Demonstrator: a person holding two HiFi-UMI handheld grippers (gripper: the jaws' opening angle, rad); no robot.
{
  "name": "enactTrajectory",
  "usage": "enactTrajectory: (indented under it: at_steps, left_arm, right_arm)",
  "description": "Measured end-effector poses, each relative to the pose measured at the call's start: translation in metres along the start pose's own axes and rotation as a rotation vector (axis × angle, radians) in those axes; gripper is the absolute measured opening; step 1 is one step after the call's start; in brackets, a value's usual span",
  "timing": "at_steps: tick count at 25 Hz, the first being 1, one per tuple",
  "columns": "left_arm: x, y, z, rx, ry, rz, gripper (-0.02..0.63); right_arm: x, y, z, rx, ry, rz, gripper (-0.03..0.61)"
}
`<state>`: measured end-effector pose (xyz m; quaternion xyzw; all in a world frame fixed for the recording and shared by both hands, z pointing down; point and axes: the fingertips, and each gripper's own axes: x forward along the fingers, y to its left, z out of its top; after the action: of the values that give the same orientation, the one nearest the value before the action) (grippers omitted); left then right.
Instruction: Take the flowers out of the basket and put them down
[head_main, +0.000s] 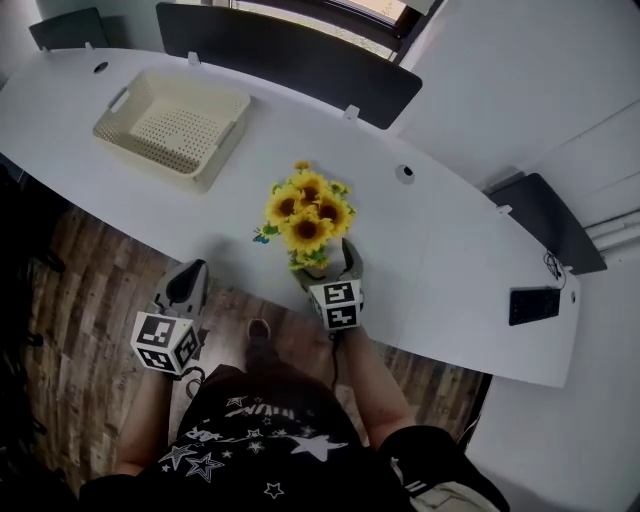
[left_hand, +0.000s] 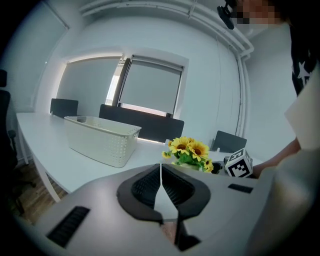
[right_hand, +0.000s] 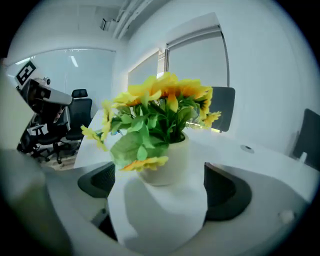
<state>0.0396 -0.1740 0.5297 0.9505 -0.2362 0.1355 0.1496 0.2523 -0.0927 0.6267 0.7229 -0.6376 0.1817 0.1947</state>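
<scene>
A bunch of yellow sunflowers (head_main: 305, 215) in a small white pot (right_hand: 165, 165) stands on the white table (head_main: 440, 250) near its front edge. My right gripper (head_main: 325, 262) is open, one jaw on each side of the pot, with a gap to both pads (right_hand: 95, 181). The cream perforated basket (head_main: 225, 140) sits empty at the far left of the table. My left gripper (head_main: 188, 282) is shut and holds nothing, off the table's front edge over the wooden floor. From the left gripper view, the basket (left_hand: 102, 140) and the flowers (left_hand: 190, 150) lie ahead of its shut jaws.
A black phone (head_main: 533, 303) lies at the table's right end. Dark chairs (head_main: 290, 50) line the far side, another chair (head_main: 545, 215) at the right. Two cable holes (head_main: 404, 172) are set in the tabletop. The person's legs are just below the front edge.
</scene>
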Motion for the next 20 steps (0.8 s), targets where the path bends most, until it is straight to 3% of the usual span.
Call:
enactTrajectory:
  at_steps: [10, 20]
  left_arm:
    - [-0.088, -0.015, -0.007, -0.016, -0.086, 0.034, 0.017]
    - [-0.186, -0.036, -0.036, -0.049, -0.152, 0.111, 0.017]
  right_arm:
    - [-0.063, 0.040, 0.003, 0.029, -0.059, 0.012, 0.522]
    - [-0.127, 0.135, 0.035, 0.050, -0.186, 0.172, 0.518]
